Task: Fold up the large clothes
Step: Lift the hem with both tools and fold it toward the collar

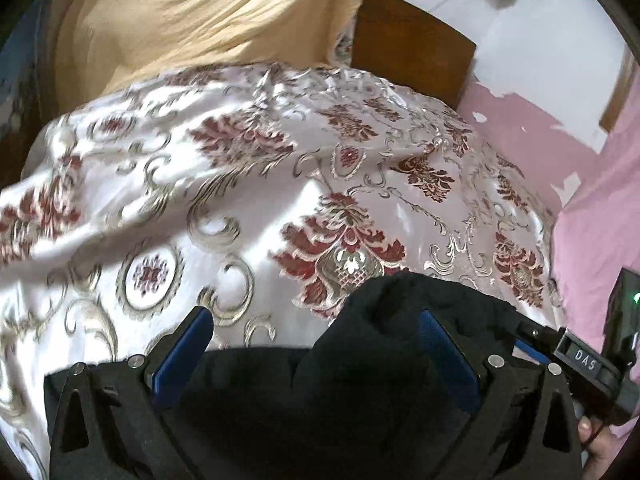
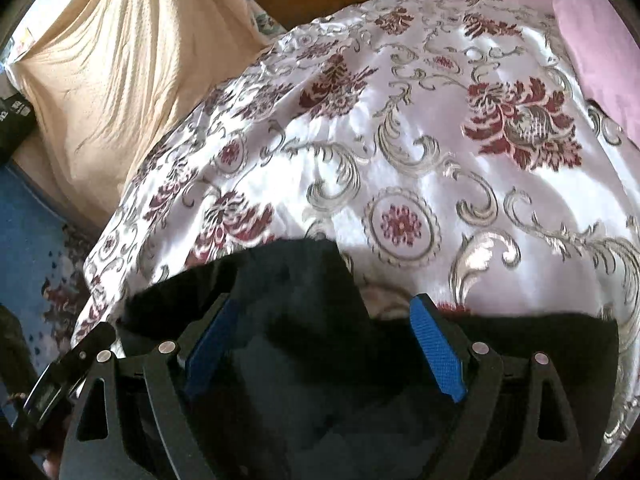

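Both grippers hang over a bed, jaws spread wide, dark cloth bunched between the blue pads of each. On the left gripper [image 1: 316,344] the black garment [image 1: 384,320] lies between the parted fingers, mounding toward one o'clock; no pinch shows. The right gripper [image 2: 320,328] is likewise released, the garment rising to a peak at twelve o'clock and trailing off toward three. Its long axis appears to run crosswise, gripper to gripper, so neither hand looks nearer. Beyond, at twelve o'clock, spreads the floral satin bedspread [image 2: 420,160], a cream cloth [image 1: 200,20] at eleven, pink wall [image 1: 580,220] at two.
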`<move>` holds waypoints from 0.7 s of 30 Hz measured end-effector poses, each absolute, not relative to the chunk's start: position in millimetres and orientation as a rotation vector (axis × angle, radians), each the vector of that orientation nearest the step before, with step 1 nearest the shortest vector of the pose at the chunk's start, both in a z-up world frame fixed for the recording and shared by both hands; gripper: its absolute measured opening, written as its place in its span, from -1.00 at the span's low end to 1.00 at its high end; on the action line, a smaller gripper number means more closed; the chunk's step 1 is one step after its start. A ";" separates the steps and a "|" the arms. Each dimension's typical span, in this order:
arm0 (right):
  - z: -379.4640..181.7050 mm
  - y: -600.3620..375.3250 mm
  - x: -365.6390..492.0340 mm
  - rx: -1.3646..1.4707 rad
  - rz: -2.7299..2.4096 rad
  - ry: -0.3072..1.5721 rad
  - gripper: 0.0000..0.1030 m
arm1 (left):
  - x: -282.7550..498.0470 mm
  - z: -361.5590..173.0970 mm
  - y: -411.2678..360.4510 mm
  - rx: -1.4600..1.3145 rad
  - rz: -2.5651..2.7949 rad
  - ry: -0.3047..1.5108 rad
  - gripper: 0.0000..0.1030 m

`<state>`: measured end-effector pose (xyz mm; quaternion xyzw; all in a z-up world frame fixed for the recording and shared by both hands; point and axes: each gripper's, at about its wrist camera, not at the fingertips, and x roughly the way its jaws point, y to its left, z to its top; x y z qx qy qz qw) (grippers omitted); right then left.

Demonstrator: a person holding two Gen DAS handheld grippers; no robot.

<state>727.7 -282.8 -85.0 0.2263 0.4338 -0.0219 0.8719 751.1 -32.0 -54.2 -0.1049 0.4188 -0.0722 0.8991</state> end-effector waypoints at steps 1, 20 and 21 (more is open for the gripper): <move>-85.0 -281.2 729.5 0.472 -0.044 0.902 0.57 | 752.4 -53.8 -36.1 -0.197 -0.147 0.865 0.96; -9.2 -291.7 623.8 0.326 0.108 0.742 -0.74 | 631.2 13.1 2.7 -0.228 -0.251 0.723 -0.90; -1.5 -291.3 609.9 0.310 0.117 0.728 -0.75 | 622.4 17.8 4.7 -0.229 -0.257 0.717 -0.90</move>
